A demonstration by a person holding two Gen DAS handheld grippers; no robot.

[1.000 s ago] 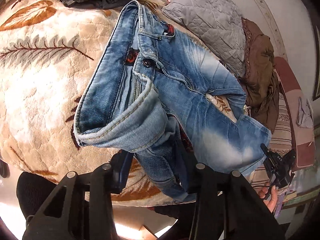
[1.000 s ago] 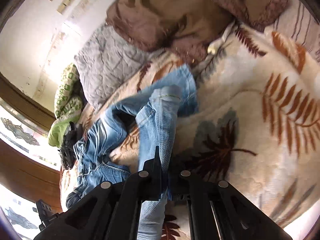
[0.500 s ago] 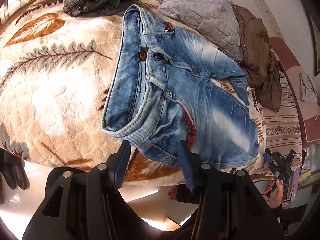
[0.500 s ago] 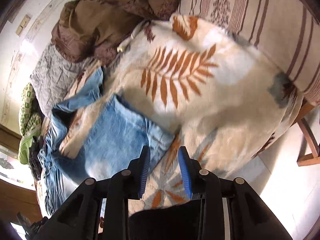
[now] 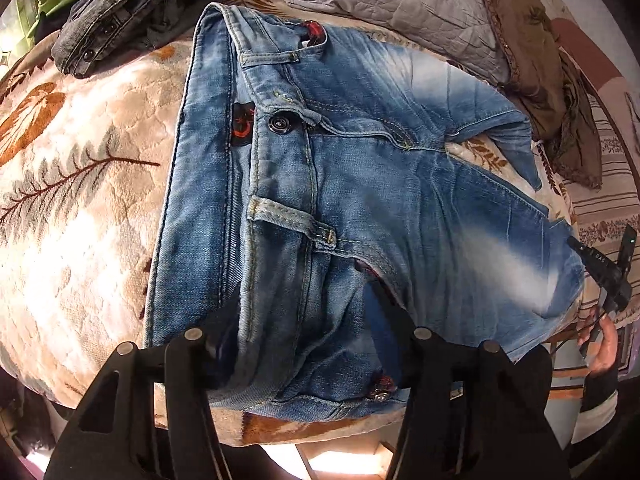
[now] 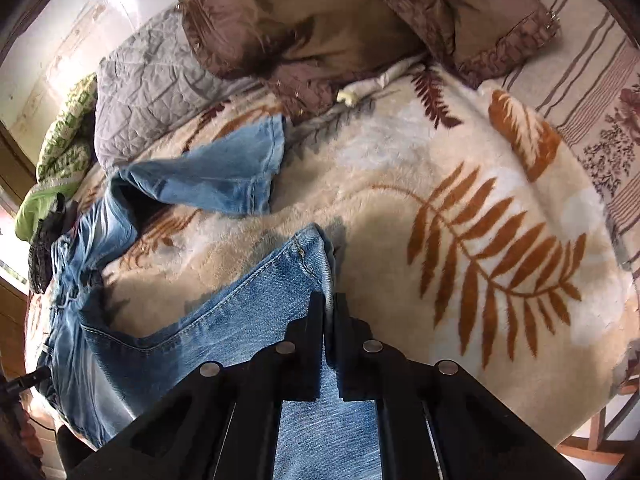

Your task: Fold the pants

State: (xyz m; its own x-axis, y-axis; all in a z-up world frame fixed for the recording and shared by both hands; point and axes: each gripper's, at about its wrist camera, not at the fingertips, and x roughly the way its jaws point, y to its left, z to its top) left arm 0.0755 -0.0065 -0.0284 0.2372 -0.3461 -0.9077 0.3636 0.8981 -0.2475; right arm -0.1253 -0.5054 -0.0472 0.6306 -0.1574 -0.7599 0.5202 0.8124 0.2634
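Jeans (image 5: 360, 184) lie spread on the leaf-patterned blanket (image 6: 460, 184) of the bed, legs splayed. The right gripper (image 6: 327, 316) has its fingers clamped on the near leg's hem; the left gripper (image 5: 304, 344) is closing around the waistband corner, denim between its fingers. Likely next: laying one leg over the other. No containers show.

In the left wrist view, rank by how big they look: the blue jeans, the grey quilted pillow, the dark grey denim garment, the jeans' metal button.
1. blue jeans, filling most of the frame, though nearest the camera
2. grey quilted pillow
3. dark grey denim garment, looks somewhat smaller; both are cut by the frame edge, so unsure
4. metal button
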